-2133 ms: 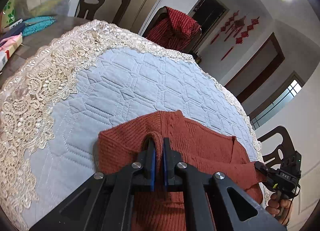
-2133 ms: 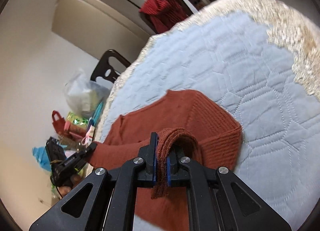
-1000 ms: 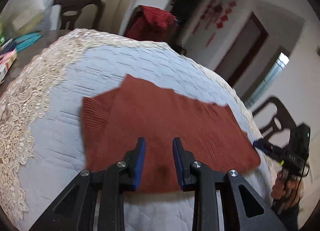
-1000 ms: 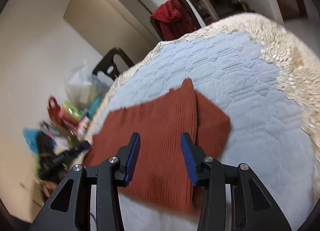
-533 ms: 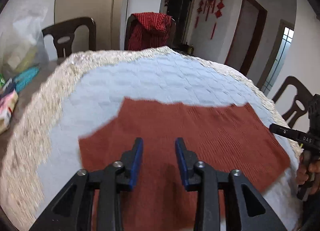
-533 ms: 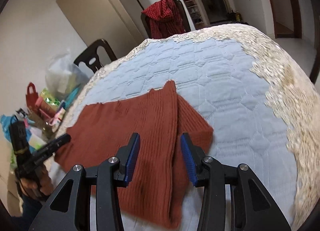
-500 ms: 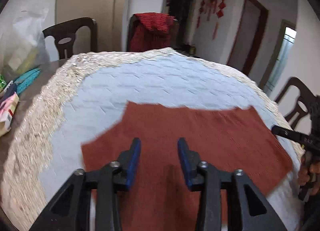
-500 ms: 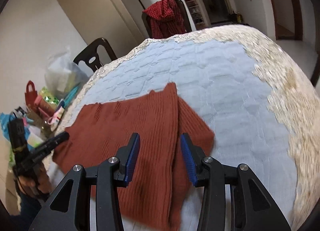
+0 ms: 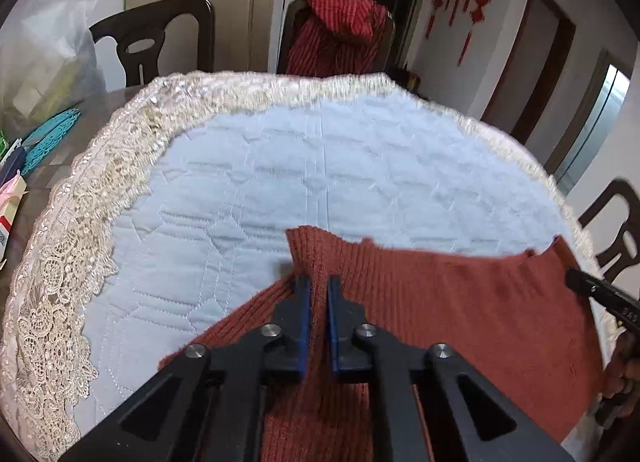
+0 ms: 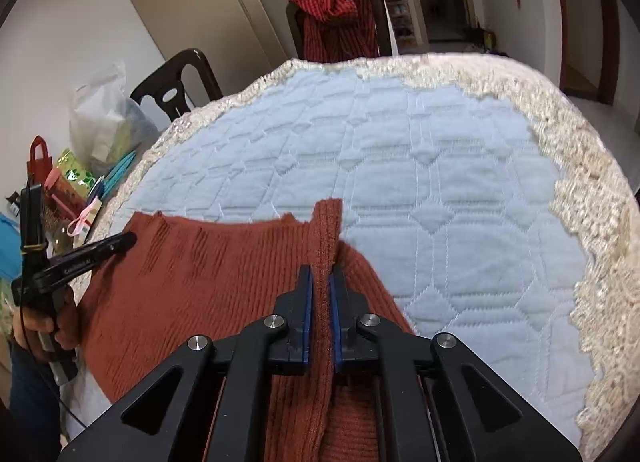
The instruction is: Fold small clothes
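A rust-red ribbed knit sweater (image 9: 460, 302) lies folded on the near part of the light blue quilted table cover (image 9: 320, 166). My left gripper (image 9: 319, 294) is shut on the sweater's left edge, pinching a raised fold. My right gripper (image 10: 320, 290) is shut on the sweater (image 10: 208, 274) at its right edge, where a ridge of fabric stands up between the jaws. Each gripper shows in the other's view, the right at the far right (image 9: 600, 294) and the left at the far left (image 10: 80, 258).
The round table has a cream lace border (image 9: 80, 214). A chair draped with a red striped garment (image 9: 340, 38) and an empty dark chair (image 9: 148, 42) stand behind. Bags, packets and a teal item (image 10: 80, 166) crowd the table's left side. Another chair (image 9: 616, 222) stands at right.
Both grippers let go of the sweater, hovered open above it, then came down and closed on its left and right edges.
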Demonstrator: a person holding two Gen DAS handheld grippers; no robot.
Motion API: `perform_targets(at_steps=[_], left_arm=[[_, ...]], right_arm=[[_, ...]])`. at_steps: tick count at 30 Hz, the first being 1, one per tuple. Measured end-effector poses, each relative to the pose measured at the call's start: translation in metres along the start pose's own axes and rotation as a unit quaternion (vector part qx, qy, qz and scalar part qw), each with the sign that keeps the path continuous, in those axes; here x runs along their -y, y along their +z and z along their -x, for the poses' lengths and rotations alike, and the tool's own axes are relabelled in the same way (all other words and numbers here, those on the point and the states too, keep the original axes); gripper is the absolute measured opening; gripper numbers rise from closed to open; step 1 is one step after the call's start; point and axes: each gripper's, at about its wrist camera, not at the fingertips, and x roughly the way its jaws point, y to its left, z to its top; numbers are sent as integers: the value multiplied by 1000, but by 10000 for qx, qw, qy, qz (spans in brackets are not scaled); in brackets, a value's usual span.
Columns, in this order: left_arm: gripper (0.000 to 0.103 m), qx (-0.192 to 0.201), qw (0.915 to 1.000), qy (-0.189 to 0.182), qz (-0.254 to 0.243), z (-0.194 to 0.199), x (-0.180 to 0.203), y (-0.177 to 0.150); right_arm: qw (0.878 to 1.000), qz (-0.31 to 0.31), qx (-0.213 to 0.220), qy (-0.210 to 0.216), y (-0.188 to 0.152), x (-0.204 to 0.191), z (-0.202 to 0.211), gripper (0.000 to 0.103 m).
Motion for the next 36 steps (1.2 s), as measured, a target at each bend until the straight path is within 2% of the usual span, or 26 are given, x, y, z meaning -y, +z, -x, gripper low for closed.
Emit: perform_targets(at_steps=[2,4,8,9,12,15,19,23,24,27,29,31,34,36], left_arm=[[8,120,9998,-2,141,2,-5,3],[9,33,9998,6,187,-4,-8,3],[13,-5,9999,73,117,-7,-6,-1],[19,-23,9999,55,146,-4,-7,-1],[24,139,9997,115,136,17,-6,-4],[33,403,9991,146,-68,48,6,-20],[33,444,9973,-380,-443,78,37,-60],[33,113,9928,-849,-840,79,74,-101],[33,45,9913,-870,-986,74,82,-107],[36,31,9893,-494,-1373,62,100,-116],[37,53,9888,-435,-1423,66,104,-114],[36,61,9899,-527,-1316,73,102,-112],[37,163,9879,-824,-1302,83,109,-113],[37,35,9873,-886,-1315,76,114,-117]], right_arm=[[9999,-80,149,22,4,4,4,7],[9996,-227,180,-3,6,12,1,7],[9988,-471,-125,50,2,25,-14,8],[9988,-484,-99,21,1,24,-9,9],[9993,-317,43,-191,-1,12,12,10],[9997,24,242,-77,-12,-10,39,10],[9980,522,336,133,-47,-48,61,12],[9969,728,73,301,-82,-73,56,12],[9967,753,45,287,-87,-76,53,12],[9962,822,-242,161,-98,-79,37,12],[9959,878,-204,95,-100,-78,38,12],[9961,869,-135,-32,-97,-80,46,12],[9954,959,14,25,-98,-88,56,12],[9952,976,-7,76,-101,-91,54,12]])
